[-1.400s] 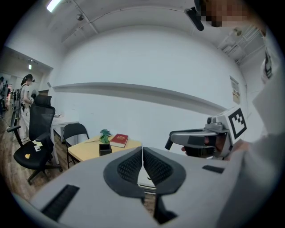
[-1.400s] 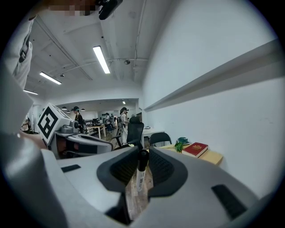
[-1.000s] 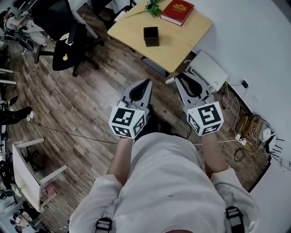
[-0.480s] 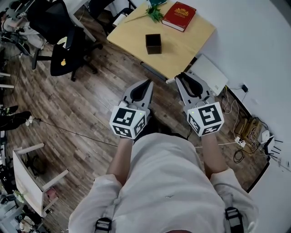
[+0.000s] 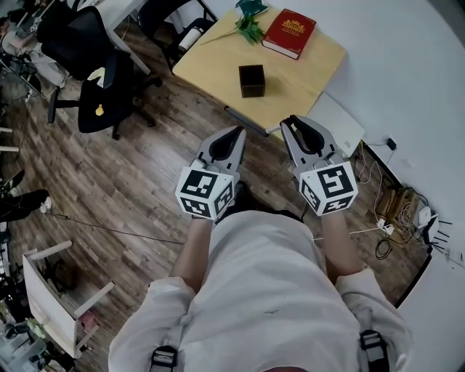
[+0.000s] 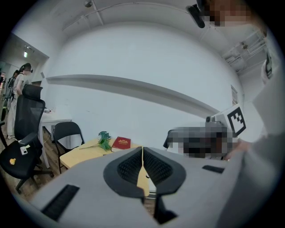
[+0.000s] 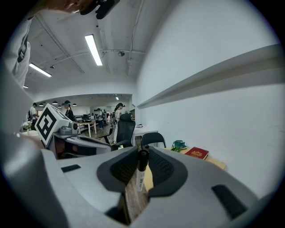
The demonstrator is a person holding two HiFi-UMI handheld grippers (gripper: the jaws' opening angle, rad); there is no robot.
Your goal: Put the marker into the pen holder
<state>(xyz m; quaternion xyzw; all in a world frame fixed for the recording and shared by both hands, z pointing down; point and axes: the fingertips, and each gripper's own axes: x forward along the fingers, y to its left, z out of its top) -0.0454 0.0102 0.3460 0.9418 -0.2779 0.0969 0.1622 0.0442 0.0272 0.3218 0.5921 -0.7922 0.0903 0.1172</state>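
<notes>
I have the marker (image 7: 140,176) in the right tongs (image 5: 298,122). The pads are closed on its barrel just under the black cap, and it stands roughly upright with the cap at the top and the white body hanging below. The left tongs (image 5: 236,132) are pressed fully together with nothing between them.

I judge the marker to be light and stiff, a smooth plastic tube. It won't bend, but it could swivel or slide between the pads if I swing it fast. The grip sits high on the barrel, which leaves the long lower end free to go in first, so I would keep that hold.

Both tongs are over the wooden floor on the near side of the bench (image 5: 218,51), so the marker is well apart from its target. The pen holder (image 5: 251,80) is a small black cube standing alone near the middle of the bench. Its inside reads only as dark from here, and I cannot tell whether anything is in it. It looks light enough to tip or skid if the marker catches its rim.

A red book (image 5: 289,33) and a green sprig (image 5: 251,18) lie at the far edge, clear of the holder.
</notes>
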